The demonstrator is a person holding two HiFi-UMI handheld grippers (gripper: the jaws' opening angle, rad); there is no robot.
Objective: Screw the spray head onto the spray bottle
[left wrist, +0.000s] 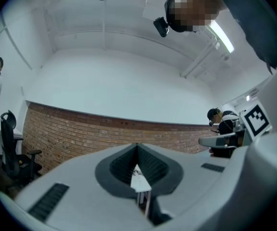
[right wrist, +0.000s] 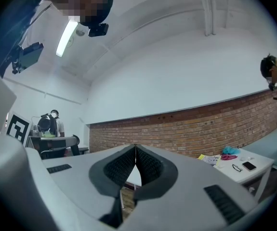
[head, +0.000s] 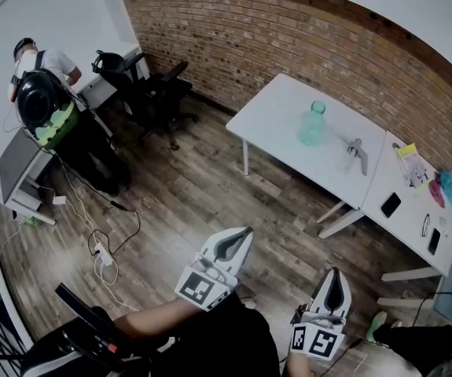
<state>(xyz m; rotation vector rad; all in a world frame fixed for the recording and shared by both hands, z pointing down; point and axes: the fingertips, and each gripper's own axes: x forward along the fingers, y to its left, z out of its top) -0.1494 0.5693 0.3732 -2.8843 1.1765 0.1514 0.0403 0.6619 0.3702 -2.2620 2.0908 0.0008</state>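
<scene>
The only print that could be made out was the black-and-white square marker on each gripper's cube; whatever was printed on the yellow-and-white packet was too small to read. The left gripper and the right gripper were both clenched on nothing, their fingers pressed together at the tips. Both were held over the wood-plank floor, well apart from the white desk. On that desk the green spray bottle stood upright, with the spray head lying near it, not touching. An adjoining second desk carried the packet, a dark phone and some pink and blue items. A red brick wall ran behind both. At the far left a person with a backpack stood near a black office chair, and cables trailed across the floor.
</scene>
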